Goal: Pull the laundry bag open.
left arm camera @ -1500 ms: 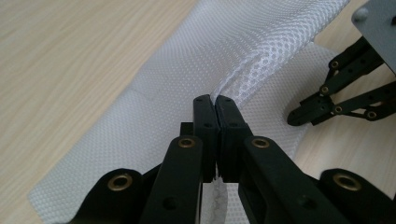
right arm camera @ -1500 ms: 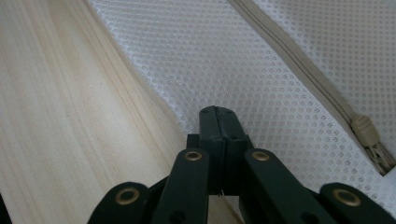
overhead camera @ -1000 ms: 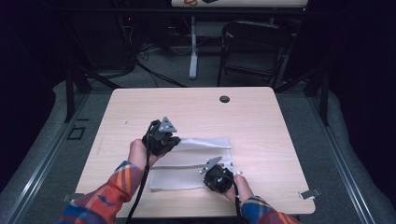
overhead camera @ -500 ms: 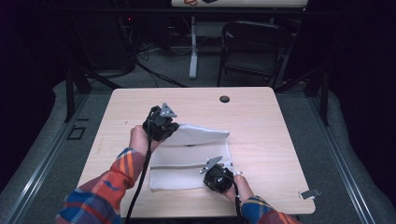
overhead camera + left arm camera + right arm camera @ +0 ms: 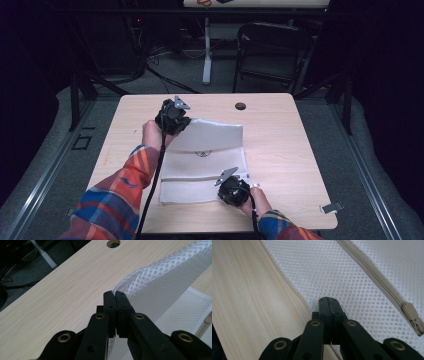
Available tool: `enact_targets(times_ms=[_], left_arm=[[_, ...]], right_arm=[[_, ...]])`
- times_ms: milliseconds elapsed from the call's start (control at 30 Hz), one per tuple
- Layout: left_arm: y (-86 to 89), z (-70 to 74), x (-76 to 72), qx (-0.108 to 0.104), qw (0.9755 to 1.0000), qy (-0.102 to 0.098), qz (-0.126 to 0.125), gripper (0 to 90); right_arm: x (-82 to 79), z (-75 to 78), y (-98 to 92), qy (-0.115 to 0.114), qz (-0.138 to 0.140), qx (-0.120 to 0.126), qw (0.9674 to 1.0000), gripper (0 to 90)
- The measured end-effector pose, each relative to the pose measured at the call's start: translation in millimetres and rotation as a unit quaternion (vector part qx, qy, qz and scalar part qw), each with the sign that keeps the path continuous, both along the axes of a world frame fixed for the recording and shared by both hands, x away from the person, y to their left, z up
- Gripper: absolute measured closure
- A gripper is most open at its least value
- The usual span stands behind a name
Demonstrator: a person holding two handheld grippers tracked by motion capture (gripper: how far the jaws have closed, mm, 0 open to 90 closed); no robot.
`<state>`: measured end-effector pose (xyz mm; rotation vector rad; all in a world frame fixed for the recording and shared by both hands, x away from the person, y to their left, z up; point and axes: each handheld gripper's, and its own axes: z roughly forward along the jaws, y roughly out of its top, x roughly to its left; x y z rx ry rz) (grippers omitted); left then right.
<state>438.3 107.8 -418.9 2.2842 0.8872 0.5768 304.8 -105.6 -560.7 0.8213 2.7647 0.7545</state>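
On the counter (image 5: 280, 145) the white mesh bag (image 5: 205, 165) now lies half folded: your left tongs (image 5: 176, 116), clamped on its corner, have carried that edge farther away from you. Your right tongs (image 5: 235, 189), closed on the near edge, pin it.

Left gripper (image 5: 182, 121) moved away from the person toward the far edge of the table (image 5: 280, 145), still pinching a corner of the white mesh bag (image 5: 210, 150). Held corner carried along and lifted off the wood, opening the fold wider so more of the bag's upper layer now spreads toward the far side. Plaid sleeve (image 5: 120, 192) stretched further out over the table with the reach.
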Motion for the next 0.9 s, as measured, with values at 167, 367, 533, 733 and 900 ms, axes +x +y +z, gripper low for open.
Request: enact_targets(times_ms=[167,367,533,733,900], left_arm=[[-0.8,1.0,10.4,0.003,0.9999,-0.004,0.01,88.4],[-1.8,2.6,22.5,0.005,0.9996,-0.01,0.026,88.3],[-4.0,5.0,33.0,0.007,0.999,-0.012,0.042,88.3],[-10.8,9.7,45.4,0.011,0.9981,-0.016,0.058,88.1],[-16.5,11.7,52.8,0.021,0.9975,-0.018,0.064,87.5]], right_arm=[[0.1,0.2,0.0,0.0,-0.001,0.0,1.0,90.0],[0.4,0.0,0.0,0.002,-0.001,0.003,1.0,90.0],[0.7,0.3,-0.2,0.003,0.0,0.002,1.0,90.0],[0.7,0.2,-0.3,0.006,0.0,0.003,1.0,90.0],[1.3,1.1,-1.0,0.008,0.004,-0.003,1.0,90.0]])
